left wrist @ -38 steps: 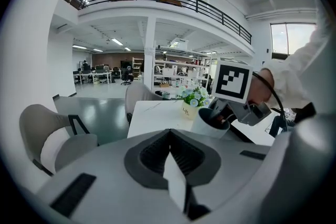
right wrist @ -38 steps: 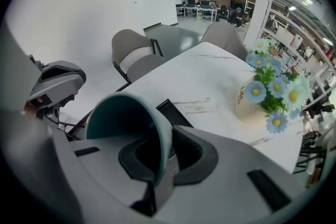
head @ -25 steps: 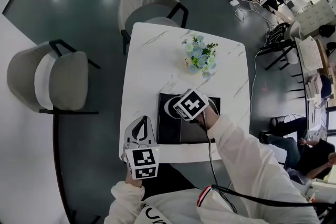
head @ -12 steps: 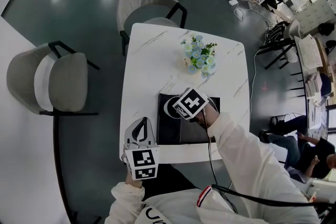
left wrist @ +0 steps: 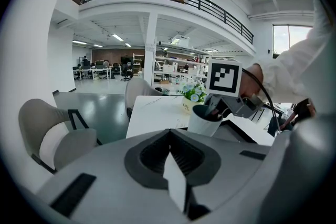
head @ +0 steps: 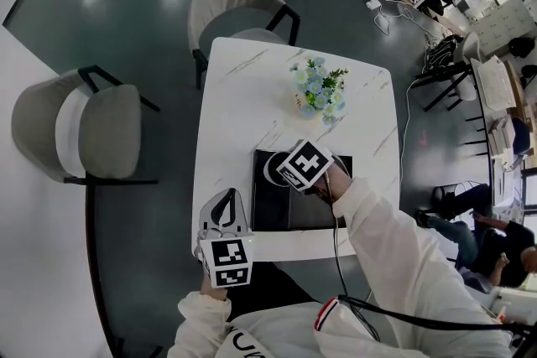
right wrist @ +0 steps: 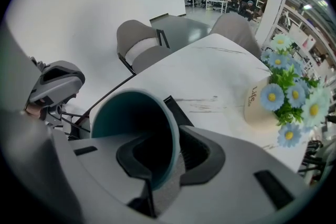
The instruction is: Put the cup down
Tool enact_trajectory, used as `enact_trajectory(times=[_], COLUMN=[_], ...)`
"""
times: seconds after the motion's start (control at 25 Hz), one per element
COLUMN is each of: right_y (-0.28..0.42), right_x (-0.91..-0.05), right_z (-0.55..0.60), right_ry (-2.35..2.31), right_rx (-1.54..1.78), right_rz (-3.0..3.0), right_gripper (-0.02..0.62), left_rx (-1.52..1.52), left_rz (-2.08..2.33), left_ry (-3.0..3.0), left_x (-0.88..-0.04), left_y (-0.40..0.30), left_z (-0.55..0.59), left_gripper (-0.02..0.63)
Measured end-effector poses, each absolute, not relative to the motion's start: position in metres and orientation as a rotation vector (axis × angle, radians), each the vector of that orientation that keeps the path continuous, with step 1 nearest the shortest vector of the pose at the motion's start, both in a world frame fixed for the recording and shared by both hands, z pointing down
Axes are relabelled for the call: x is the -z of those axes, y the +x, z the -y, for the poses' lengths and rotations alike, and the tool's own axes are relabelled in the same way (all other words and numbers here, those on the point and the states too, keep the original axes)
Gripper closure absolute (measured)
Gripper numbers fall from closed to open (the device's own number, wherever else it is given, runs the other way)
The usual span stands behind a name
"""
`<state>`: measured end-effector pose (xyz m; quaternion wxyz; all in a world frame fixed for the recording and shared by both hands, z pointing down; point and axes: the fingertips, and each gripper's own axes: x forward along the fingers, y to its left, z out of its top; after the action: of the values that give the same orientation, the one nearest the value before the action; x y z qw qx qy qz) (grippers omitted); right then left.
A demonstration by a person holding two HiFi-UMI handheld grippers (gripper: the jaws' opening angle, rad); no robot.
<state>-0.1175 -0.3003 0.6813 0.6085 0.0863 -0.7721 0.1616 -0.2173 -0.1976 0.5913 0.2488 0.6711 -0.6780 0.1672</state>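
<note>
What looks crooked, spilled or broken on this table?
Only the cup stands out a little: it seems to lean slightly over the black mat. Its wall sits between the jaws of the right gripper, which have just been opening. Nothing looks spilled or broken, and the flowers stand upright.

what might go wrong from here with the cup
1. One finger of the right gripper is inside the cup, whose wall is between fingers that have just been opening; pulling away at a slant may hook the rim and tip it.
2. The cup is near a corner of the black tray; a nudge might shove it onto the tray's edge, where it would likely wobble.
</note>
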Motion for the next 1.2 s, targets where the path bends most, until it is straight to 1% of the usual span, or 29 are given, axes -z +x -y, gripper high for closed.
enact_trajectory(times=[0.28,0.68,0.96,1.08,1.16,1.2], right_y=[-0.111,-0.114,-0.117,-0.119,-0.119,-0.119], right_x=[-0.683,-0.677,-0.673,-0.669,-0.666,-0.665], right_z=[0.296,0.297,0.295,0.297,0.296,0.296], right_ry=[0.175,0.180,0.166,0.166,0.166,0.167], right_rx=[-0.369,-0.470,-0.485,-0.498,-0.509,-0.517], right_rz=[1.766,1.792,1.823,1.838,1.844,1.847], right_gripper=[0.488,0.486,0.409,0.385,0.383,0.359], left_rx=[-0.455,-0.458,-0.458,-0.457,-0.458,-0.460], left_rz=[1.840,1.827,1.826,1.825,1.825,1.825], left_ry=[1.833,1.835,1.837,1.838,1.839,1.839], left_x=[-0.592,-0.595,-0.594,-0.594,-0.593,-0.592], left_y=[-0.215,-0.211,-0.210,-0.208,-0.208,-0.208], left_z=[0.199,0.197,0.198,0.198,0.197,0.197], left_gripper=[0.597,0.597,0.597,0.597,0.597,0.597])
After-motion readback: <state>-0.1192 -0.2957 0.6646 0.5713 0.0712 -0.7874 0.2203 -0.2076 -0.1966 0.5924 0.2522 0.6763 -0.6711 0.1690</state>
